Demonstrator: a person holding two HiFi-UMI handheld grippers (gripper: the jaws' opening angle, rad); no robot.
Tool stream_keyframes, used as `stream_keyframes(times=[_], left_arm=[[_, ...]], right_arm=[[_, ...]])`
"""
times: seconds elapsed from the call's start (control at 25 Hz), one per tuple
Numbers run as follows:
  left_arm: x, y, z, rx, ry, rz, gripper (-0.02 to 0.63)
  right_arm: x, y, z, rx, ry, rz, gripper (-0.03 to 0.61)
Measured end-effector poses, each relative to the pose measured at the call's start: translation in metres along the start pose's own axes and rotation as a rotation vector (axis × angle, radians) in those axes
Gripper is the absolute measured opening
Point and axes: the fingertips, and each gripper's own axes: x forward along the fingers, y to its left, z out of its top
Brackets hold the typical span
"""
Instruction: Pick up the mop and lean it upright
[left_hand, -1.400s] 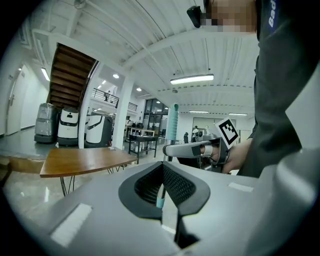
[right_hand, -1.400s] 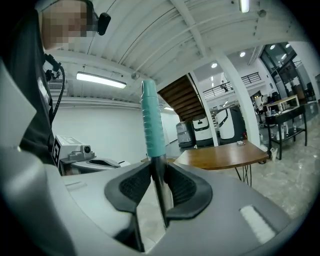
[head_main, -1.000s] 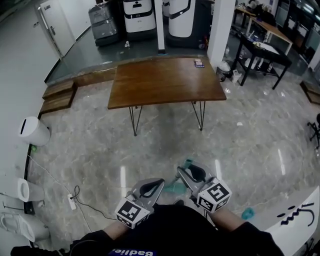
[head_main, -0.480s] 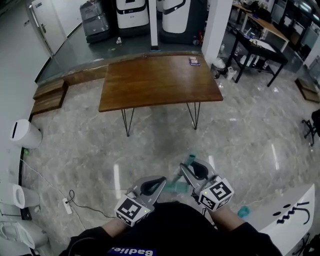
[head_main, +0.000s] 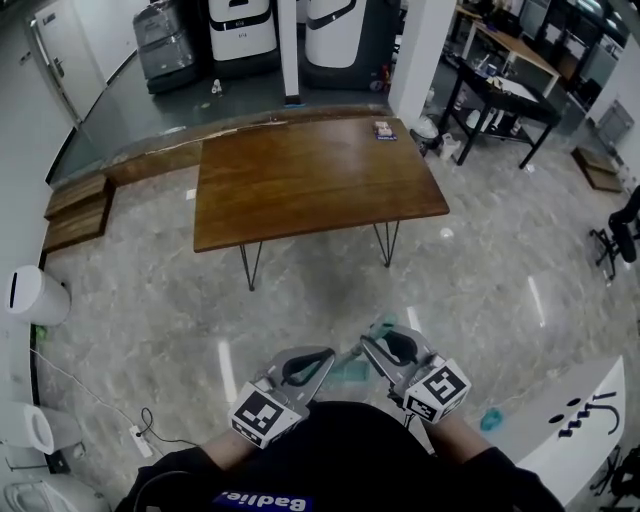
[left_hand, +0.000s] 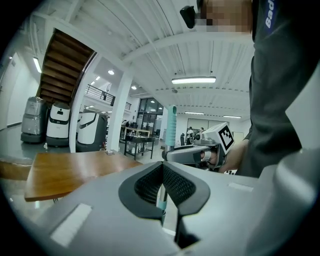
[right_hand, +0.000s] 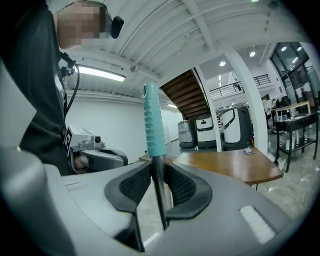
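While the mop (right_hand: 152, 125) is clenched upright by its pole in the right tool (right_hand: 159, 172) and the left tool (left_hand: 162, 166) is closed on nothing, pickup is judged done; only the leaning is left. A counter (head_main: 310, 170) and pillar (head_main: 415, 50) are seen ahead, a power strip (head_main: 137, 438) at left.

The head camera is looking steeply down. Both tool cameras are looking level, sharing the brown wooden counter (left_hand: 65, 172).

Mop (right_hand: 153, 125) in right gripper (head_main: 374, 341), left gripper (head_main: 320, 357) just left, table (head_main: 310, 175) ahead, machines (head_main: 338, 40) behind it.
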Motion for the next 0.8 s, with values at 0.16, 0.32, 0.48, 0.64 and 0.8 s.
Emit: stream_keyframes(times=[0.16,0.32,0.48,0.64,0.8], left_arm=[[-0.02,0.036,0.009,-0.012,-0.018,-0.008,0.018],[-0.035,0.062,0.003,-0.019,-0.017,-0.005,0.018],[-0.045,0.082,0.001,-0.032,-0.019,0.029,0.018],[-0.05,0.097,-0.001,-0.039,-0.017,0.074,0.018],[-0.05,0.118,-0.002,-0.049,-0.011,0.141,0.018]], right_arm=[[0.036,0.002,0.006,-0.007,0.011,-0.024,0.107],[0.067,0.002,0.012,0.001,0.007,-0.04,0.107],[0.094,0.005,0.014,-0.019,0.021,-0.001,0.106],[0.115,0.004,0.021,-0.029,0.019,0.048,0.106],[0.136,-0.008,0.027,-0.027,0.022,0.098,0.106]])
